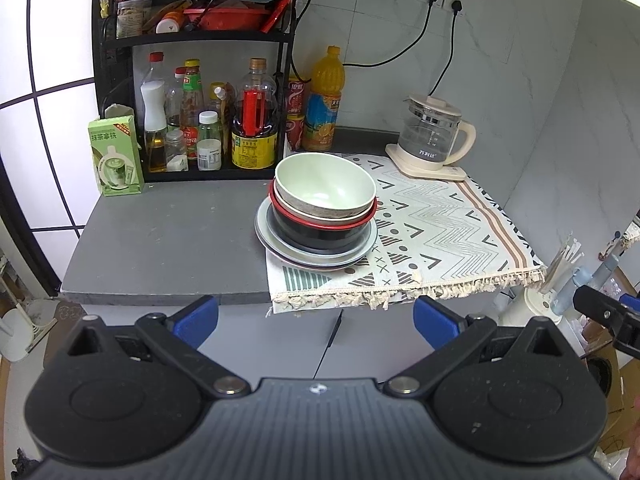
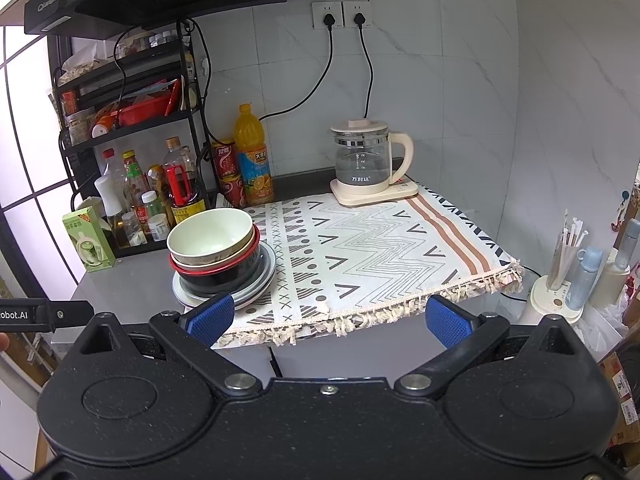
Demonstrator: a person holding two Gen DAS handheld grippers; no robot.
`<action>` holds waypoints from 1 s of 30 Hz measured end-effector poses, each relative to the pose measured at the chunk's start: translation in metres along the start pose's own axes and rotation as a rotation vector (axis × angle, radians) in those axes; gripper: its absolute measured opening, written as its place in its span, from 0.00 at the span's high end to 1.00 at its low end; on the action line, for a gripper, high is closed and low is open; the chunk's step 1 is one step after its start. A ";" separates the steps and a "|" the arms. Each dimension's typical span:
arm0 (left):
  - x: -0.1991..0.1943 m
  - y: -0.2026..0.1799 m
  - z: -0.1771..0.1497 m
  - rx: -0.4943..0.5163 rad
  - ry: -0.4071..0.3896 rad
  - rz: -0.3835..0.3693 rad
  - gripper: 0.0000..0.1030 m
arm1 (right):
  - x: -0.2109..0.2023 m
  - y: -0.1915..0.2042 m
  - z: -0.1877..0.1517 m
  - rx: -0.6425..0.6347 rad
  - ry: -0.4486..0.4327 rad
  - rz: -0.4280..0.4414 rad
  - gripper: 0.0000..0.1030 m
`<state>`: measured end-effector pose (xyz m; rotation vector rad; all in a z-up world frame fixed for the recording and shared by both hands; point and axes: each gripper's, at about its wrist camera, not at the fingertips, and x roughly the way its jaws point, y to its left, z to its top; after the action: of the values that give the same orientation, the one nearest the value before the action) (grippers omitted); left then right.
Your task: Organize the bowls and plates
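A stack of dishes stands at the left edge of the patterned cloth [image 1: 440,232]: a pale green bowl [image 1: 324,184] on top, a red-rimmed black bowl [image 1: 320,228] under it, and grey plates [image 1: 316,258] at the bottom. The stack also shows in the right wrist view, with the green bowl [image 2: 210,236], the black bowl [image 2: 220,272] and the plates [image 2: 256,288]. My left gripper [image 1: 316,320] is open and empty, in front of the counter edge. My right gripper [image 2: 330,320] is open and empty, near the cloth's fringe.
A black rack with sauce bottles [image 1: 208,120] stands at the back left, with a green carton [image 1: 116,156] beside it. An orange juice bottle [image 1: 324,100] and a glass kettle [image 1: 432,132] stand at the back. A holder with straws [image 2: 560,276] is at the right.
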<state>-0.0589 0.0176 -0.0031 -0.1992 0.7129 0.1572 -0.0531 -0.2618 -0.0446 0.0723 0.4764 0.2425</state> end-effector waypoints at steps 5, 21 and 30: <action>0.000 -0.001 -0.001 0.004 0.002 -0.006 0.00 | 0.000 0.001 0.000 0.000 -0.001 0.003 0.00; -0.002 0.000 -0.005 0.022 0.010 -0.006 0.00 | -0.002 0.001 -0.004 0.004 0.006 0.006 0.00; 0.005 0.001 -0.007 0.026 0.030 -0.017 0.00 | 0.001 -0.001 -0.007 0.000 0.023 0.005 0.00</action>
<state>-0.0602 0.0172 -0.0115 -0.1827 0.7429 0.1291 -0.0552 -0.2621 -0.0511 0.0704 0.4994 0.2481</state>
